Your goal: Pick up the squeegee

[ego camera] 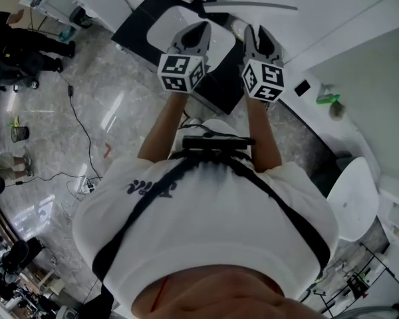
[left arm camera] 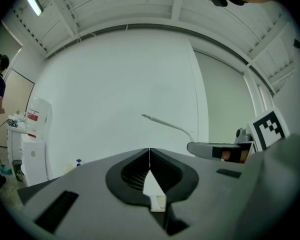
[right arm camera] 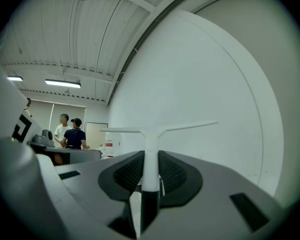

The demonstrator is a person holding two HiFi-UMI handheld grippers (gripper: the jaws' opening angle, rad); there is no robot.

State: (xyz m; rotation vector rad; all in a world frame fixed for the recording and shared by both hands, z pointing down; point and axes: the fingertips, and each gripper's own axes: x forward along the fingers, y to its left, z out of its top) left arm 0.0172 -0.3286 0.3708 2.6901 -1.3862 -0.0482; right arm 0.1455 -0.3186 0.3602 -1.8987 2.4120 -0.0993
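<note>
The broad white wall (right arm camera: 205, 84) fills everything ahead of me. My right gripper (right arm camera: 150, 170) points level at it, its jaws part-way apart and clamped on the stem of the white T-shaped plastic squeegee (right arm camera: 151, 134). The blade sits crosswise in front. My left gripper (left arm camera: 150, 170) is closed and empty. For a clean lift I'd grip firmly so the stem can't twist, with the blade level.

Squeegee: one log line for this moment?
white T-shaped squeegee: held by handle | right gripper: shut on it | left gripper: shut, empty
</note>
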